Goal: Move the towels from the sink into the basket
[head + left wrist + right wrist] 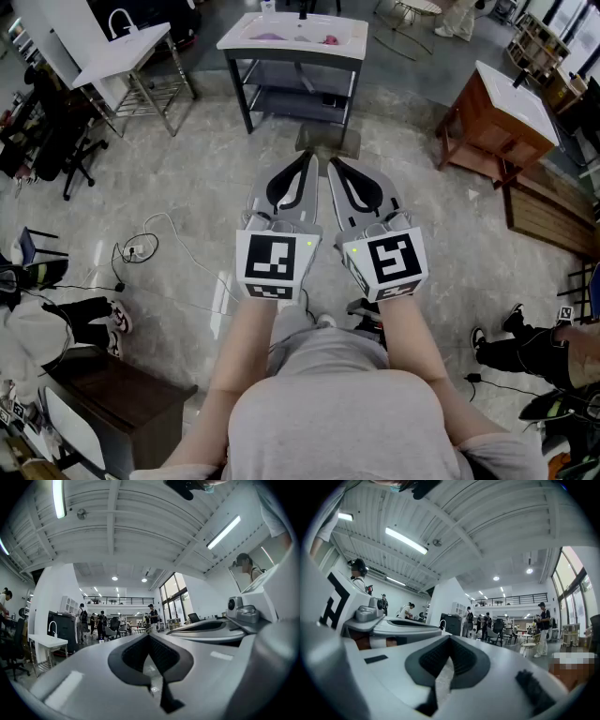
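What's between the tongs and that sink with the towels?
Mostly bare floor, plus one low grey thing near the sink; the head view shows it.

A pale, glossy stone floor runs through a large open hall, with a white table at the far left and a wooden cabinet at the right. Overhead, a white ribbed ceiling carries strip lights. Tall windows stand beside a railed mezzanine.
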The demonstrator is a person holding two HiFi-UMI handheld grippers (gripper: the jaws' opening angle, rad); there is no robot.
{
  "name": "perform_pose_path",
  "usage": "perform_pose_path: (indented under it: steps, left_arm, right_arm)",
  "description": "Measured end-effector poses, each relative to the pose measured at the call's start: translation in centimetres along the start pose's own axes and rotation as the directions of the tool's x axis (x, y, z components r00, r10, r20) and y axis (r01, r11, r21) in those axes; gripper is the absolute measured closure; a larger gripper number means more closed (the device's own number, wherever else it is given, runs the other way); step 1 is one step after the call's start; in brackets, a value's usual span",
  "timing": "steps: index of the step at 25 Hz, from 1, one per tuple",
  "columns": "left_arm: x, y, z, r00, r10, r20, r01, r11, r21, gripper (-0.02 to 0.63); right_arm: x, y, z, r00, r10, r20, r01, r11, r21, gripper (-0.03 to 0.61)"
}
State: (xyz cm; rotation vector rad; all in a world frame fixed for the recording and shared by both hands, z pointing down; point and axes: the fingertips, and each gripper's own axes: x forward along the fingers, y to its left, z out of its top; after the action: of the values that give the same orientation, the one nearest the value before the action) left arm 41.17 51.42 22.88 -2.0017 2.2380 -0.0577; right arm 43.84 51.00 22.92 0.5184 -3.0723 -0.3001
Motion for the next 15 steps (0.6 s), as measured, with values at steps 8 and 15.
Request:
perform_pose_path:
  steps: [8, 15]
  left_arm:
    - [2.3, 3.4, 0.1, 1.0, -0.025, 0.017, 0.025, 1.0, 0.0, 0.609]
    - [3.8, 7.3, -1.2, 0.999, -0.044, 0.029, 0.044, 0.999, -0.005, 0.607]
  right_arm:
    - [4.2, -0.5, 0.0, 1.0, -0.02, -0.005, 0.02, 1.0, -0.003, 0.561]
    - [8.3, 0.0, -0.5, 1.0, -0.022, 0.022, 0.022, 1.0, 0.021, 0.561]
